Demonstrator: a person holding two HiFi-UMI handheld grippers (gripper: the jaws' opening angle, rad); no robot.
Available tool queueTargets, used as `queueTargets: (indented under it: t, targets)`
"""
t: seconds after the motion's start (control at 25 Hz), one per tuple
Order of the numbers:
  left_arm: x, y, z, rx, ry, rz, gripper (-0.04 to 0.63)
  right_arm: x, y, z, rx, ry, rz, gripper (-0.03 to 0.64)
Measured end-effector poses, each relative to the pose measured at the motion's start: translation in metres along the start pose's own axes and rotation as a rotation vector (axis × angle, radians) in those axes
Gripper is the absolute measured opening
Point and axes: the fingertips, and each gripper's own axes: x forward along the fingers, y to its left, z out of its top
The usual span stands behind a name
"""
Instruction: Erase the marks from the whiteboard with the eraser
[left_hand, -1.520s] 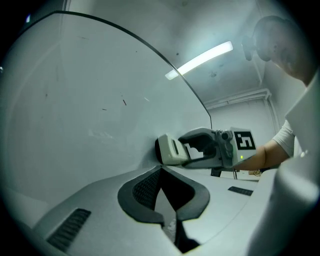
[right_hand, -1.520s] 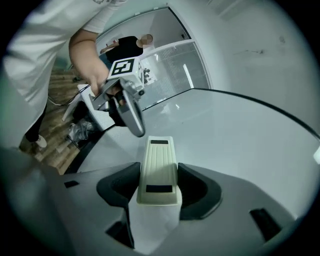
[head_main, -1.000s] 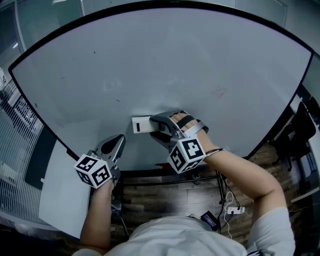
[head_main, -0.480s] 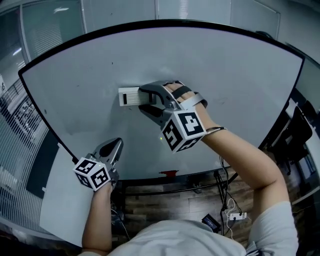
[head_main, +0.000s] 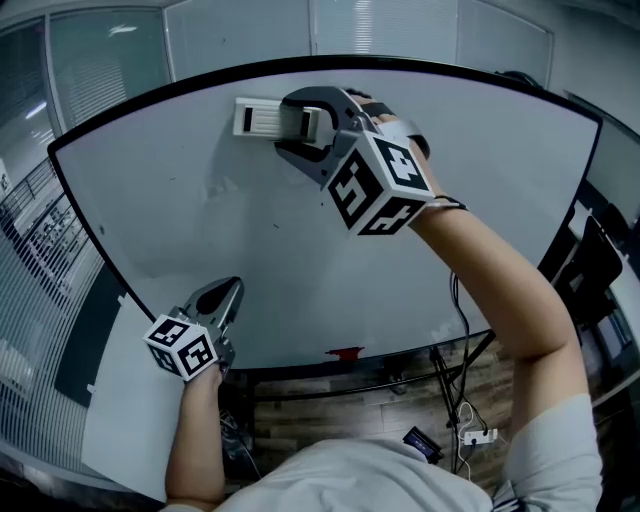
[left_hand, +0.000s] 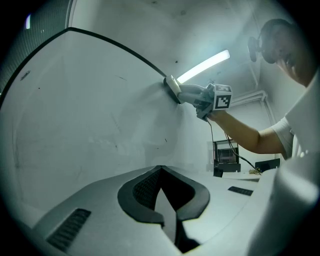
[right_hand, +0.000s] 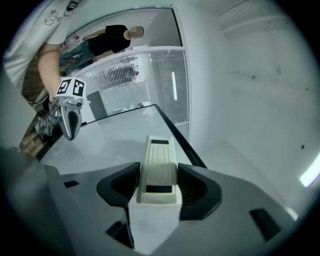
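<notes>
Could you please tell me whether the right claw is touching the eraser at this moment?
Touching. The right gripper view shows the right claw shut on the eraser, with both jaws pressed against its sides and no gap.

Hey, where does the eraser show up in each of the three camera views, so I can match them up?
Head view: eraser at the top, left of centre, in the right claw, on the whiteboard.
Left gripper view: eraser small, above centre, against the whiteboard.
Right gripper view: eraser at bottom centre, clamped between the jaws.
Shared landmark: the black frame, right beside the eraser.
</notes>
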Motion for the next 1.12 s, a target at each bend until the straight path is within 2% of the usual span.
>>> queueTargets:
  t: [0.24, 0.36, 0.6, 1.12]
  targets:
    - [-0.002, 0.008, 0.005, 0.01, -0.001, -0.003, 0.008, 0.001, -0.001, 0.001, 0.003, 0.02, -0.046, 0.235]
    - [-0.002, 0.012, 0.006, 0.012, 0.0, -0.008, 0.008, 0.007, 0.015, 0.003, 0.011, 0.024, -0.035, 0.235]
    - [-0.008, 0.021, 0.003, 0.01, 0.003, -0.021, 0.008, 0.029, 0.086, 0.008, 0.007, 0.033, 0.067, 0.235]
    - [-0.04, 0.046, -0.029, -0.009, 0.039, 0.017, 0.008, 0.064, 0.262, 0.01, 0.074, 0.039, 0.286, 0.235]
